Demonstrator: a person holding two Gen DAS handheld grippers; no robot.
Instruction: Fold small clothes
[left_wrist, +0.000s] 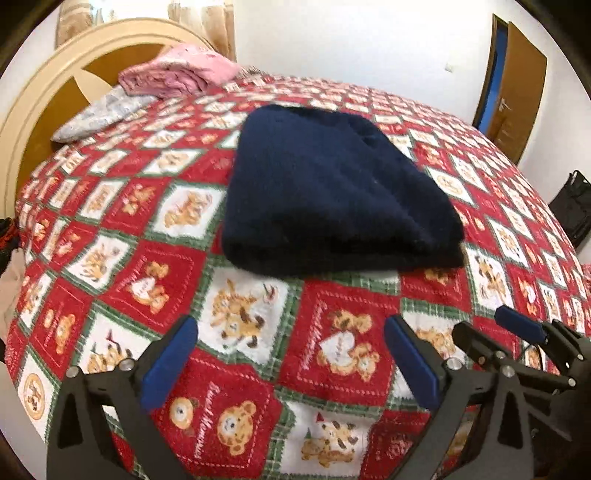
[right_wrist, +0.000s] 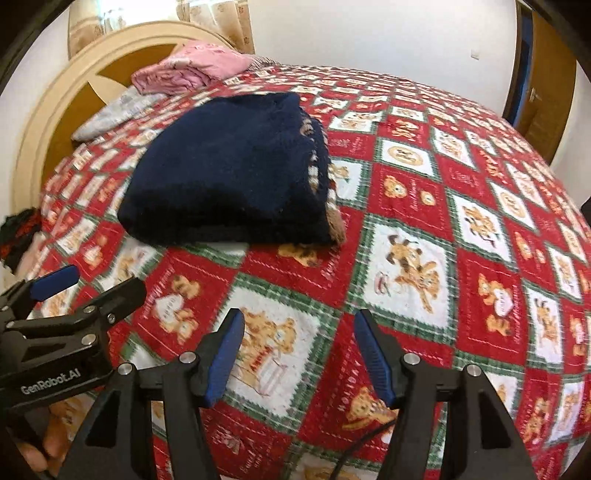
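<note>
A navy knitted garment lies folded into a compact block on the red teddy-bear bedspread. In the right wrist view the garment shows a patterned brown and white edge on its right side. My left gripper is open and empty, held above the bedspread a little short of the garment. My right gripper is open and empty, also short of the garment and to its right. The right gripper shows at the lower right of the left wrist view. The left gripper shows at the left of the right wrist view.
Folded pink cloth and a pale patterned pillow lie by the cream headboard at the far left. A brown door stands at the back right. A black bag sits beside the bed on the right.
</note>
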